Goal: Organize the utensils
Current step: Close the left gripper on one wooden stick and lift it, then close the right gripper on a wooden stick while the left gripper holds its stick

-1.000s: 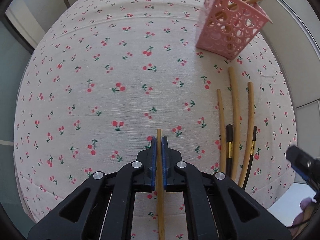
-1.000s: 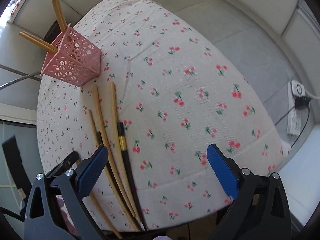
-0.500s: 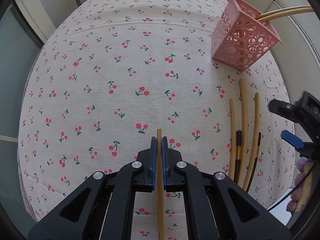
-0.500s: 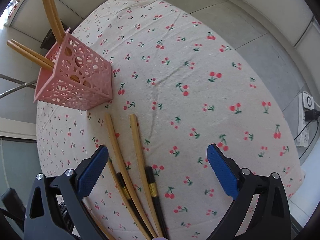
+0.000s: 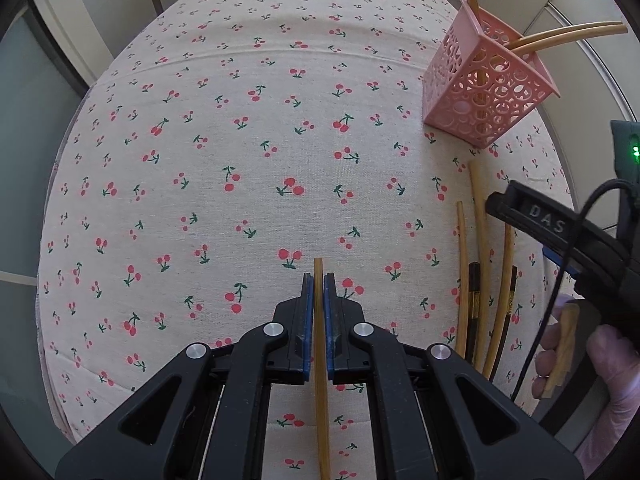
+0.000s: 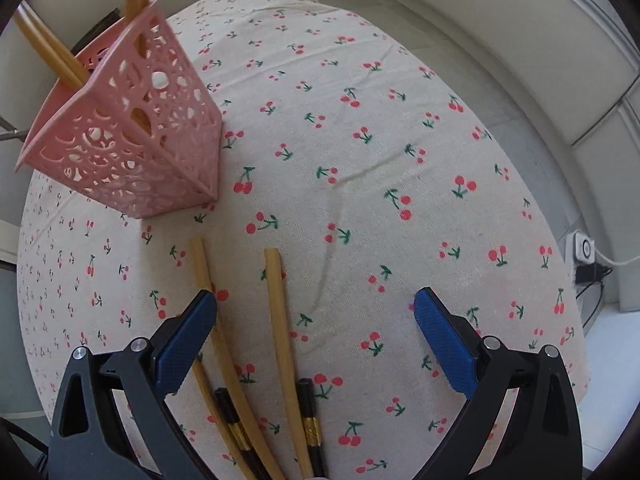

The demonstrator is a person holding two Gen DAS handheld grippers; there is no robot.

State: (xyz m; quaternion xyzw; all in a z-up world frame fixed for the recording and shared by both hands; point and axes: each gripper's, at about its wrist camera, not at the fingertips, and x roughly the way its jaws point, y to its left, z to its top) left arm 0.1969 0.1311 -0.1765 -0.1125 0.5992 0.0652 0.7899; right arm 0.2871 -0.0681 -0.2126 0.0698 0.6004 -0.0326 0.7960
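Left claw (image 5: 319, 292) stays clamped on 1 chopstick (image 5: 320, 360) above the counter (image 5: 240, 160), while the right claw (image 6: 316, 320), jaws apart and empty, has swung in over the loose chopsticks (image 6: 280, 320) near the basket (image 6: 128, 148), likely next pickup.

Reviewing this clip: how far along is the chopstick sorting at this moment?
Partly done. A few wooden chopsticks already stand in the pink basket. The left gripper is shut on one more wooden chopstick. The right gripper hangs open above the loose chopsticks, wooden and black, lying on the tablecloth.
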